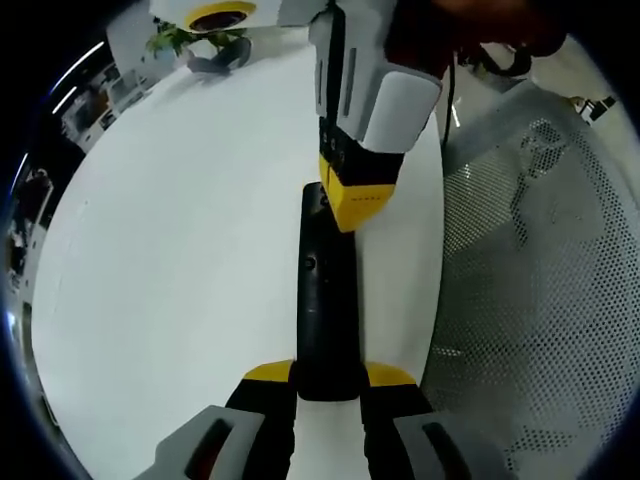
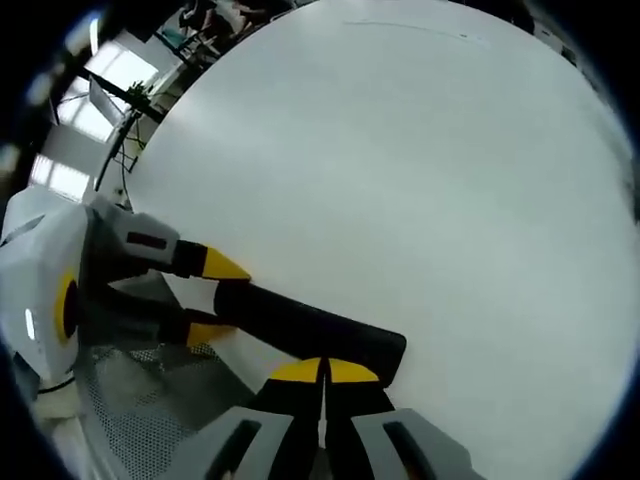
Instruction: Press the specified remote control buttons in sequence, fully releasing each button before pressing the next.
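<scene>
Left claw [image 1: 328, 385] clamps remote [image 1: 325, 300] end on bench [image 1: 180, 250]; right claw [image 2: 323, 372] clenched, tips down on its far end. Risk: off-centre press hits a neighbouring button.

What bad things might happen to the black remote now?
1. The left gripper clamps only the near end of the remote, so a hard push from the right gripper at the far end might tip or twist it.
2. The remote lies close to the edge of the white table, next to a mesh surface; if it slips, it may slide off.
3. The right gripper covers the buttons, so it may press the wrong one.
</scene>
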Tool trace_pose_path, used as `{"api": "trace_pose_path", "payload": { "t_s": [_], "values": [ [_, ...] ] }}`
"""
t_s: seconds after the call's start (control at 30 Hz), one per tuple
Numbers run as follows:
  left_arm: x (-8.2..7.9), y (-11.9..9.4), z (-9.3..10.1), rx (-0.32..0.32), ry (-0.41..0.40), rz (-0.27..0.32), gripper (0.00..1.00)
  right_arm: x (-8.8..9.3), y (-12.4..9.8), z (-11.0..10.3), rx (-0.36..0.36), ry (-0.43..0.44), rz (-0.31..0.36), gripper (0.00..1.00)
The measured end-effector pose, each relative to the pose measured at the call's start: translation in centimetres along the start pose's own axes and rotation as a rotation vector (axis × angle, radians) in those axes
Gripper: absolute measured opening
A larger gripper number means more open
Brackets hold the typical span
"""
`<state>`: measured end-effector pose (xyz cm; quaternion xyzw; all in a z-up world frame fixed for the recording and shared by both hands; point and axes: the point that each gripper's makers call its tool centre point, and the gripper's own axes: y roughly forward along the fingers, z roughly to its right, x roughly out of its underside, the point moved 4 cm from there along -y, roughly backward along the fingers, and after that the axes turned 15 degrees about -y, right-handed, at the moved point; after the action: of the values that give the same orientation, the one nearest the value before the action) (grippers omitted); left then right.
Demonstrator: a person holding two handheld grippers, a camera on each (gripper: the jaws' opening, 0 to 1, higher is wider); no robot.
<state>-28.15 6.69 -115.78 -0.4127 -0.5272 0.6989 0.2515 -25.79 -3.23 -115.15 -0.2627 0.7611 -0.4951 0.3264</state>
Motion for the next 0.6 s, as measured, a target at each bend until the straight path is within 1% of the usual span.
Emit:
{"api": "trace_pose_path", "payload": {
  "t_s": [0.27, 0.4, 0.53, 0.6],
  "values": [
    [-0.03, 0.00, 0.03, -0.002, -0.001, 0.001, 0.24, 0.15, 0.09, -0.04, 0.023, 0.009, -0.003, 0.00],
    [-0.03, 0.02, -0.02, 0.001, 0.003, 0.001, 0.24, 0.12, 0.16, 0.13, 0.017, 0.013, 0.001, 0.00],
    [-0.08, 0.03, -0.04, 0.000, 0.002, -0.004, 0.24, 0.21, 0.09, 0.27, 0.002, 0.040, 0.018, 0.00],
    [-0.09, 0.05, -0.06, 0.000, 0.000, -0.007, 0.24, 0.21, 0.08, 0.18, -0.002, 0.027, 0.024, 0.00]
  ]
}}
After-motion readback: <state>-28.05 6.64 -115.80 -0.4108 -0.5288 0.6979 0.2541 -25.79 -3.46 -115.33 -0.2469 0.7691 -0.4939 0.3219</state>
